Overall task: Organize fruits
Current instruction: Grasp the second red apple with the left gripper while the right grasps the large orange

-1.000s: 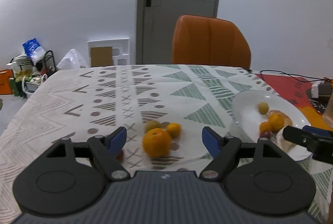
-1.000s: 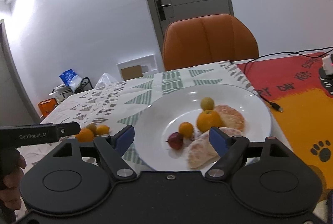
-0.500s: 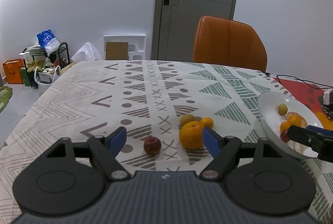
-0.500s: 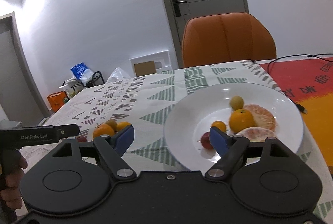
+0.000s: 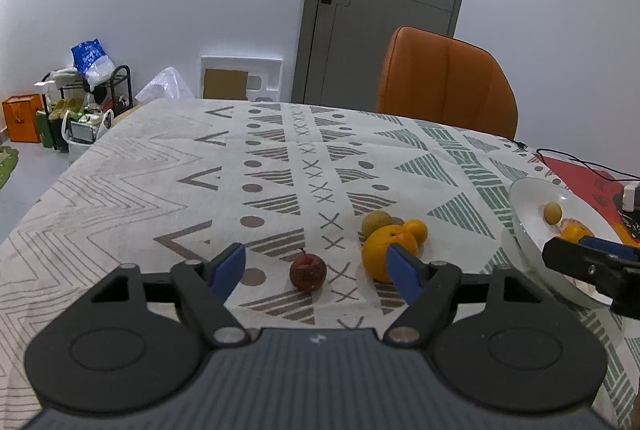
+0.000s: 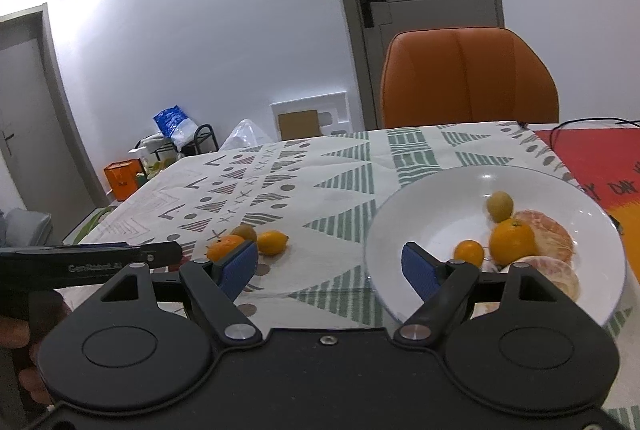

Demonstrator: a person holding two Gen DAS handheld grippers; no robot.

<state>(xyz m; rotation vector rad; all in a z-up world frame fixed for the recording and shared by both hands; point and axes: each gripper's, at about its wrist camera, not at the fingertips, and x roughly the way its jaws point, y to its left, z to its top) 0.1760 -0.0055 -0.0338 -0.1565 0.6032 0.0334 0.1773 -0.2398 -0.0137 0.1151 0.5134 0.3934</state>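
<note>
A small red apple (image 5: pixel 308 272) lies on the patterned tablecloth between the fingers of my left gripper (image 5: pixel 314 262). Its jaws are closing, and the pads stand clear of the apple. A large orange (image 5: pixel 386 250) sits just behind the right finger, beside a small orange (image 5: pixel 416 230) and a greenish-brown fruit (image 5: pixel 376 224). My right gripper (image 6: pixel 328 262) hangs open over bare cloth at the left rim of the white plate (image 6: pixel 400 198). The plate holds a yellow-green fruit (image 6: pixel 500 205), two oranges (image 6: pixel 512 240) and peeled citrus pieces (image 6: pixel 548 230).
An orange chair (image 5: pixel 444 82) stands at the table's far side. Cables and a red-and-orange mat (image 6: pixel 592 158) lie to the right of the plate. A rack with bags (image 5: pixel 80 102) stands on the floor at the left. A hand (image 6: pixel 24 342) holds the left gripper's handle.
Both grippers have moved left. In the left wrist view the red apple has come between the fingers and the large orange has slid to the right finger. The plate has slid right in the right view.
</note>
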